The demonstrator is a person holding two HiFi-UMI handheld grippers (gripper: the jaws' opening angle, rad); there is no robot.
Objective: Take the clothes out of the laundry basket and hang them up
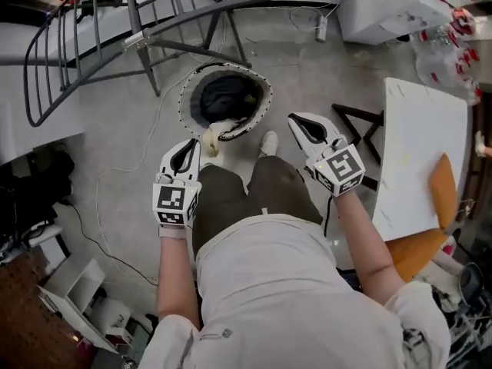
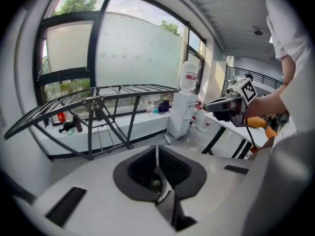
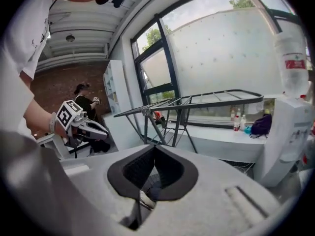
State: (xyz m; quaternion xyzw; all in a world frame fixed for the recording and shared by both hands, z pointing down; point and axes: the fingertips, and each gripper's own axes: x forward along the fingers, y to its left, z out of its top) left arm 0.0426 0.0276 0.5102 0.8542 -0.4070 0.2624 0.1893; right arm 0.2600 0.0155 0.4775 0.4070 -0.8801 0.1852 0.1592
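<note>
Floor: bare grey concrete (image 1: 307,75), with a thin white cable (image 1: 97,206) trailing loose across it. On the right, a white tabletop (image 1: 423,152) on black trestle legs (image 1: 357,125); an orange chair (image 1: 419,252) partly under its near edge. Lower left: a white open shelf unit (image 1: 77,283). By the frosted window pane (image 2: 133,48) stands a white water dispenser (image 2: 181,117) with a bottle on top. On the sill: small bottles (image 3: 237,122), a purple bag (image 3: 261,124).

No words or numbers can be read: the left claw (image 1: 189,148) and right claw (image 1: 298,121) bear only black-and-white square markers (image 1: 175,204), and the red label (image 2: 190,75) on the water bottle (image 2: 188,84) right of the drying rack (image 2: 113,93) is too blurred.
</note>
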